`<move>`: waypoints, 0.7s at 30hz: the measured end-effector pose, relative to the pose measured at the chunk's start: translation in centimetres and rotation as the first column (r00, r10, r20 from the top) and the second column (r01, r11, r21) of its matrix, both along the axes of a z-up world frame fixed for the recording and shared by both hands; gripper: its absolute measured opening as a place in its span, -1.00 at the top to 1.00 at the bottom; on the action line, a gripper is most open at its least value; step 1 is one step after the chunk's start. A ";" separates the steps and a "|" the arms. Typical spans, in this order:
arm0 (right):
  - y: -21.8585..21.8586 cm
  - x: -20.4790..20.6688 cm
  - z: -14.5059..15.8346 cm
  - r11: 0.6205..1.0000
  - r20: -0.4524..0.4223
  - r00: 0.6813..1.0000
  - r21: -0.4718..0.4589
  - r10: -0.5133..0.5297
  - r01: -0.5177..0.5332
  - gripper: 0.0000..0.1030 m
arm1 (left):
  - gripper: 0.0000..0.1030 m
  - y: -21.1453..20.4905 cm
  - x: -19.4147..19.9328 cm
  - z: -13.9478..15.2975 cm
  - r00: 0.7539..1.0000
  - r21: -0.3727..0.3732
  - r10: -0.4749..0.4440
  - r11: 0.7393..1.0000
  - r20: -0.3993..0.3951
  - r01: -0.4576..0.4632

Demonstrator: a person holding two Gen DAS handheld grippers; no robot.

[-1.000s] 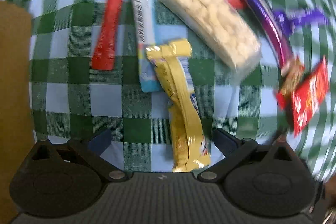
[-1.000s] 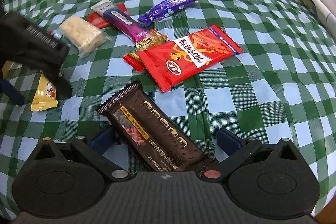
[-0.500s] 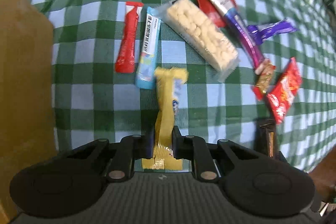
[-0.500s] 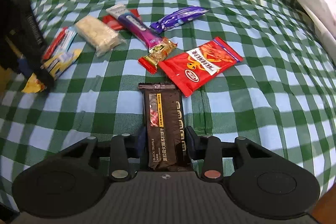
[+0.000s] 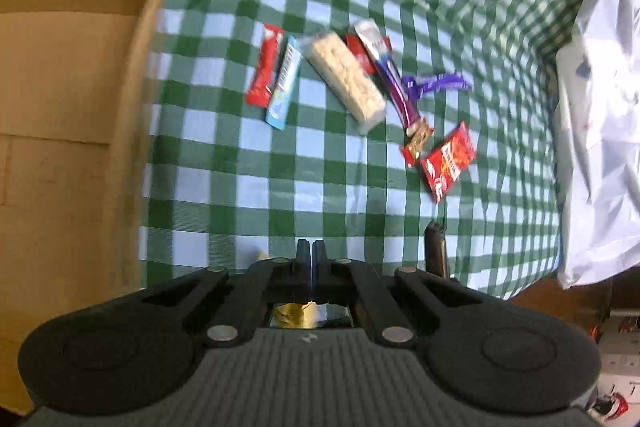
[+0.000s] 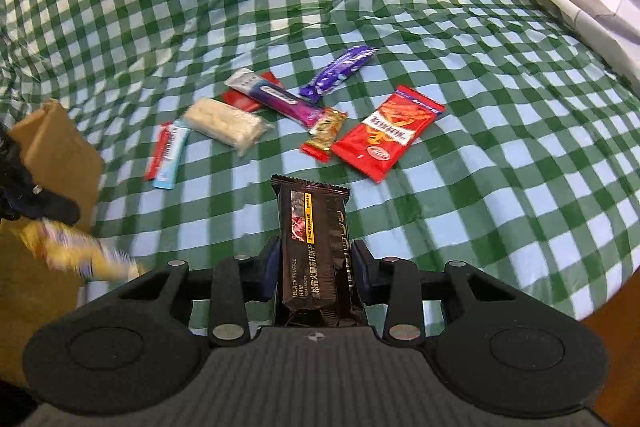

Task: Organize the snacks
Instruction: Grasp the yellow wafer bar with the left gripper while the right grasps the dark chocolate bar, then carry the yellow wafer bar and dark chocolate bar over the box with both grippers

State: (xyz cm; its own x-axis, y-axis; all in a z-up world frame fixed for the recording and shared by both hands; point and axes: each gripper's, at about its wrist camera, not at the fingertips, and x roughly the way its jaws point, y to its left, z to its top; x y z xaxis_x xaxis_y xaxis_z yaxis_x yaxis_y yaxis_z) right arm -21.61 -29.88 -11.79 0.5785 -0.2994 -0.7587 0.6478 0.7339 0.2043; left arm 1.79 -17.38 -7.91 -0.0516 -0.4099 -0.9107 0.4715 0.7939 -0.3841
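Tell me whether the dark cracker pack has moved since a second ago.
Yes. The dark cracker pack, then flat on the checked cloth near the red snack bag, is now clamped in the right gripper, lifted off it.

The left gripper [image 5: 307,254] is seen at the lower centre of its own view, its jaws brought fully together around a yellow wrapper [image 6: 76,251], and it is angled steeply downward. The right gripper [image 6: 314,259] is seen at the lower centre of its view, its jaws clamped on the two long sides of a dark snack bar [image 6: 314,247].
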 end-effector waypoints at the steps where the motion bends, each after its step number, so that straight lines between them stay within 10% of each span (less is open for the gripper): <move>1: 0.4 0.2 0.2 1.000 -0.003 1.000 -0.009 0.008 -0.008 0.25 | 1.00 0.4 0.1 0.3 1.000 -0.002 0.003 1.000 0.016 -0.003; 4: 1.5 0.9 0.5 0.999 -0.025 0.999 -0.039 0.025 -0.026 0.25 | 1.00 0.0 0.7 -0.6 1.000 0.005 -0.002 1.000 0.028 0.002; 9: 1.5 1.7 0.0 1.000 -0.055 0.998 -0.006 -0.007 0.006 0.25 | 0.74 -2.6 -1.5 -3.3 0.966 0.041 -0.255 0.966 0.033 0.253; 11: 1.6 1.6 -0.2 1.000 -0.062 0.998 -0.005 -0.006 0.005 0.25 | -0.31 -3.3 -2.9 -4.3 0.929 0.119 -0.365 0.927 0.067 0.355; 13: 1.4 1.6 -0.4 1.000 -0.069 0.998 -0.003 -0.002 0.002 0.25 | -0.72 -4.0 -4.2 -5.3 0.867 0.225 -0.486 0.861 0.107 0.455; 16: 0.9 1.3 -0.7 1.000 -0.070 0.997 0.010 -0.012 0.013 0.25 | -0.71 -4.7 -4.9 -7.1 0.792 0.352 -0.597 0.774 0.128 0.526; 21: 0.6 1.1 -1.3 1.000 -0.068 0.998 0.026 -0.014 0.015 0.24 | -0.57 -4.4 -4.4 -11.8 0.768 0.487 -0.640 0.683 0.040 0.544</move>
State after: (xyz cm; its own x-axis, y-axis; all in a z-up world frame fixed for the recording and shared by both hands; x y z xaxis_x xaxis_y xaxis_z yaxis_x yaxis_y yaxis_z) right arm -20.55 -29.28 -13.07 0.5210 -0.2868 -0.8039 0.6714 0.7192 0.1786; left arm -2.59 -21.83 -19.70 0.0458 0.0736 -0.9962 0.9239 0.3761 0.0703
